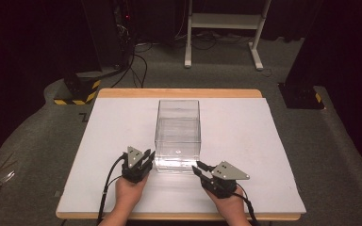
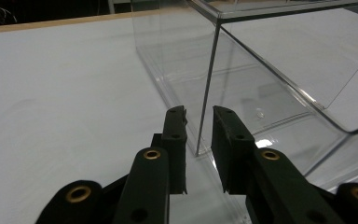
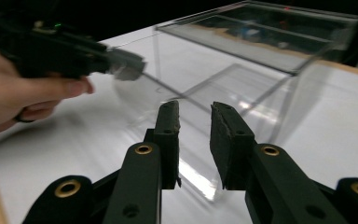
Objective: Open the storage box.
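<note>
A clear, open-topped plastic box stands in the middle of the white table cover. My left gripper rests at the box's near left corner, held by a hand. In the left gripper view its jaws are open by a narrow gap, left gripper, and the box shows its upright corner edge just beyond that gap. My right gripper sits off the box's near right corner, pointing left at it. Its own view shows the right gripper open with nothing between the jaws, the box ahead and the left gripper at the left.
The table's wooden edge runs along the back. On the floor behind stand a white frame's legs, a black base with yellow stripes at back left, and a dark post base at back right. Cables trail from both grippers.
</note>
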Motion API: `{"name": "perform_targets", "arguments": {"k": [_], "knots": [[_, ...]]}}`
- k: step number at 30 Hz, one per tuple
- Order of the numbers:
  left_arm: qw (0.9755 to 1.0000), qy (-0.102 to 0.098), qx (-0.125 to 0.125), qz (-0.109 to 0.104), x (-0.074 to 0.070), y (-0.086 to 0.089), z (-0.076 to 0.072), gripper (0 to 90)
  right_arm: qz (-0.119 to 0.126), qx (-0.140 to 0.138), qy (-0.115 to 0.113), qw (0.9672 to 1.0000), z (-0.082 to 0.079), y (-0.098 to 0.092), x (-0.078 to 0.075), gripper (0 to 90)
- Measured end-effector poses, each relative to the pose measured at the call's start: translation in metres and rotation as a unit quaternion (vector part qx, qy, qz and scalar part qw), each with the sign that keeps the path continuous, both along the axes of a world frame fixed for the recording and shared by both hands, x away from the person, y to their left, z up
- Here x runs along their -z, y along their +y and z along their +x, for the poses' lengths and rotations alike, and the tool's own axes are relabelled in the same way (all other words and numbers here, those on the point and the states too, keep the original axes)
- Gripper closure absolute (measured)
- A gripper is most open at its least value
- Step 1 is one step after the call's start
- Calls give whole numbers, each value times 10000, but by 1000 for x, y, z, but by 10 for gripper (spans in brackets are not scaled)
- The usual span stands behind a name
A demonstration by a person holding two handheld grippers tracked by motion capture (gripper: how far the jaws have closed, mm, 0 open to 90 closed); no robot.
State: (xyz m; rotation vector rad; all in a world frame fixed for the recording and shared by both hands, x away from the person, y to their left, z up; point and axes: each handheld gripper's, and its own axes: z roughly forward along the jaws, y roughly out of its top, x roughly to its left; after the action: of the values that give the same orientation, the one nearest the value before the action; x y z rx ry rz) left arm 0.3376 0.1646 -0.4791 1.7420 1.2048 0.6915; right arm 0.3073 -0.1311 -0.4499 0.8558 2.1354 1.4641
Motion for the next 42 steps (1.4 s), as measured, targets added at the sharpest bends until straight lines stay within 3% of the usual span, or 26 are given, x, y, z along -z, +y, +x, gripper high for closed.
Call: {"name": "perform_targets", "arguments": {"k": [1, 2, 4, 5, 11, 14, 20, 32, 42], "knots": [[10000, 9, 1, -9, 0, 0, 0, 752, 8, 91, -21, 10000, 1, -3, 0, 731], [10000, 10, -1, -27, 0, -1, 1, 753, -49, 392, -39, 9992, 5, -10, -1, 744], [10000, 11, 1, -29, 1, -2, 1, 754, -61, 478, -22, 9988, 7, -12, 0, 753], [10000, 8, 7, 6, 1, -3, 1, 763, -125, 711, 45, 9974, 16, -16, 2, 776], [9999, 66, 115, 109, 2, -6, 2, 842, -291, 911, 256, 9951, 38, -11, 8, 800], [9998, 73, 151, 143, 1, -7, 1, 898, -330, 907, 318, 9948, 43, -6, 9, 809], [9996, 109, 196, 189, 0, -11, -3, 900, -404, 831, 317, 9952, 45, 3, 11, 899], [9990, 179, 303, 262, -3, -8, -16, 900, -345, 607, 288, 9971, 29, 1, 12, 900], [9981, 313, 450, 267, -3, -6, -37, 900, -331, 512, 298, 9977, 8, -1, 15, 899]]}}
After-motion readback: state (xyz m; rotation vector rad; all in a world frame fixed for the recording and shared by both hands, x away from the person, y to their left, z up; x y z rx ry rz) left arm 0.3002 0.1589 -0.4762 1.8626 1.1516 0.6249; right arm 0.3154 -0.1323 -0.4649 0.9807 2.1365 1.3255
